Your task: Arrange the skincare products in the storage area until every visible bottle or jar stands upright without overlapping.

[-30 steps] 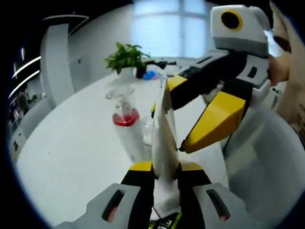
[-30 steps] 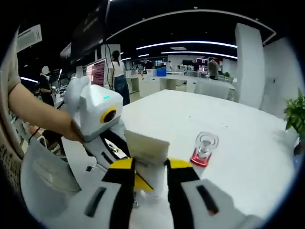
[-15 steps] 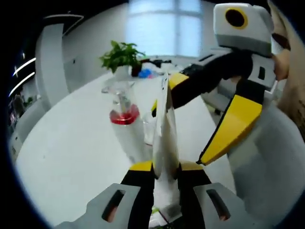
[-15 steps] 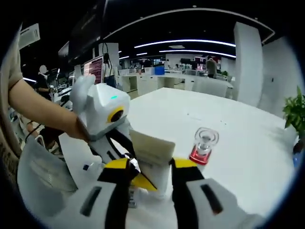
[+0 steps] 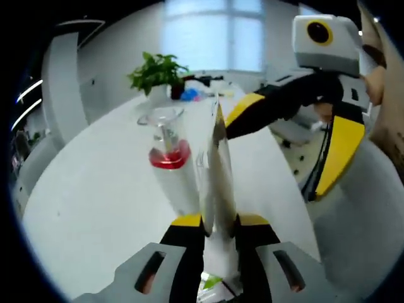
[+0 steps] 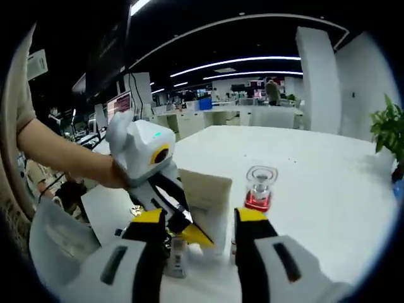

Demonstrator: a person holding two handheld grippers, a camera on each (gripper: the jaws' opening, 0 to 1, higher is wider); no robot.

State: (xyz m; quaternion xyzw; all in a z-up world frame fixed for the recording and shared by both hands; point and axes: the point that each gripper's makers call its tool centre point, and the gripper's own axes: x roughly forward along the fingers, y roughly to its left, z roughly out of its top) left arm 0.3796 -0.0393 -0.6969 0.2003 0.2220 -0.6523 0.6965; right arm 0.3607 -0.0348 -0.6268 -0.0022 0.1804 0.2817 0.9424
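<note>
My left gripper (image 5: pixel 219 221) is shut on a white tube (image 5: pixel 216 165) that stands with its flat crimped end up. Just behind the tube is a white bottle (image 5: pixel 170 170) with a red band and a clear cap, upright on the white table (image 5: pixel 82 208). My right gripper (image 5: pixel 274 161) reaches in from the right, open, its yellow jaws spread either side of the tube's top without touching it. In the right gripper view, the right gripper (image 6: pixel 201 218) stands open around the tube (image 6: pixel 205 199), the left gripper (image 6: pixel 184 226) holds the tube low down, and the red-banded bottle (image 6: pixel 259 189) stands beyond.
A small bottle (image 6: pixel 177 254) stands on the table (image 6: pixel 328 189) by my left jaw. A potted plant (image 5: pixel 158 72) and blue items (image 5: pixel 189 96) sit at the table's far end. A person's arm (image 6: pixel 57 154) holds the left gripper. A grey chair (image 6: pixel 57 237) is beside the table.
My right gripper's jaws have spread wider and drawn off the tube. The left gripper keeps its hold on the tube, and the red-banded bottle stays put.
</note>
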